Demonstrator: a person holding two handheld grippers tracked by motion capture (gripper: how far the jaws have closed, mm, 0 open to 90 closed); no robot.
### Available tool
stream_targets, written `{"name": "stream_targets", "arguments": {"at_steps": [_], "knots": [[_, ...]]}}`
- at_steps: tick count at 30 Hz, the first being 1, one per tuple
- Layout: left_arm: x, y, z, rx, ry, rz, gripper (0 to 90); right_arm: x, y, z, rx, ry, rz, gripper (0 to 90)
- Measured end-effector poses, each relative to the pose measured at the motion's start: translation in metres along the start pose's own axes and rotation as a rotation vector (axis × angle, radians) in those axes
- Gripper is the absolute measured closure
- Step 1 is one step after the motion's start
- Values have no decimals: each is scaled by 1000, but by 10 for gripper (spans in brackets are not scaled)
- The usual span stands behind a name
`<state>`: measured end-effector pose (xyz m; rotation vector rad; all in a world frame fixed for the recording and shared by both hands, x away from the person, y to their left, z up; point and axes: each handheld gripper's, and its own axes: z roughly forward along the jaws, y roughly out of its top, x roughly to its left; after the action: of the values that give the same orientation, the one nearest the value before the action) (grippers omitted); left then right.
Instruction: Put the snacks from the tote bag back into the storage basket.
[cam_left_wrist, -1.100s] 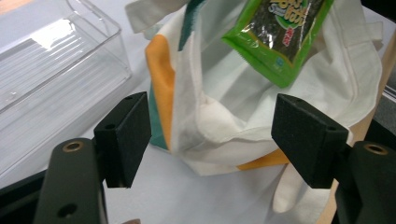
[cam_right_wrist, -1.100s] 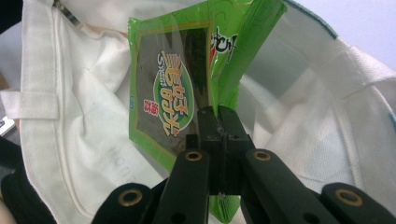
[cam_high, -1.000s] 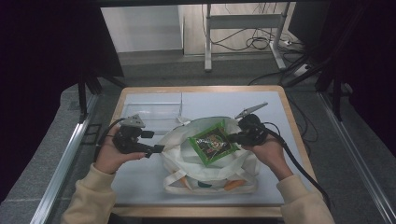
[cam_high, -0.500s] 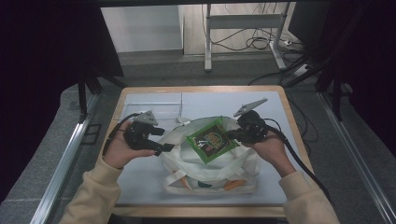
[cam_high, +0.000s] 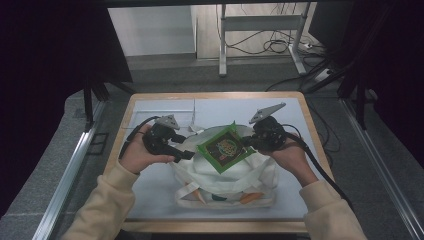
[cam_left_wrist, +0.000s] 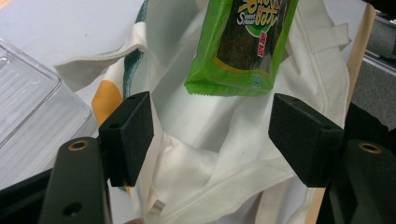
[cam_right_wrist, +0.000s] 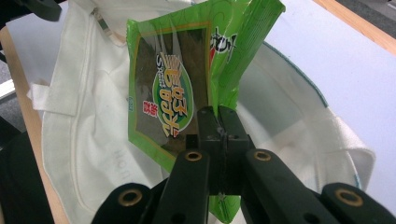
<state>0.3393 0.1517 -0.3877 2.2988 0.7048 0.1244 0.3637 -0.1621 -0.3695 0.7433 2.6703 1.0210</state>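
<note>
A green seaweed snack packet (cam_high: 226, 148) hangs over the mouth of a white cloth tote bag (cam_high: 225, 182) lying on the table. My right gripper (cam_high: 248, 144) is shut on the packet's right edge; in the right gripper view the jaws (cam_right_wrist: 219, 116) pinch the packet (cam_right_wrist: 173, 93) above the bag (cam_right_wrist: 84, 121). My left gripper (cam_high: 186, 155) is at the bag's left rim. Its jaws have just been closing a little but stand open (cam_left_wrist: 212, 126). The bag's cloth (cam_left_wrist: 196, 154) lies beyond them and the packet (cam_left_wrist: 243, 42) hangs above.
A clear plastic container (cam_high: 165, 117) stands at the back left of the white table top, close to my left hand, and also appears in the left gripper view (cam_left_wrist: 28, 107). The table's wooden edge (cam_high: 215, 95) frames the surface. Cables trail from both grippers.
My left hand has moved right toward the bag's opening and risen slightly. The right gripper still holds the packet in about the same place.
</note>
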Motion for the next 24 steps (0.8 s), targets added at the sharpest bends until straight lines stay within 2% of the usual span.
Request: {"name": "stream_targets", "arguments": {"at_steps": [3, 5, 18, 24], "knots": [[0, 5, 3, 15, -5, 16, 325, 0, 1, 0, -3, -2, -15, 887], [0, 8, 3, 31, -9, 42, 331, 1, 3, -1, -6, 0, -23, 887], [0, 28, 18, 71, -52, 71, 389, 8, 5, 0, -44, 10, -99, 887], [3, 29, 26, 107, -98, 90, 423, 12, 6, 3, -57, 31, -135, 886]]}}
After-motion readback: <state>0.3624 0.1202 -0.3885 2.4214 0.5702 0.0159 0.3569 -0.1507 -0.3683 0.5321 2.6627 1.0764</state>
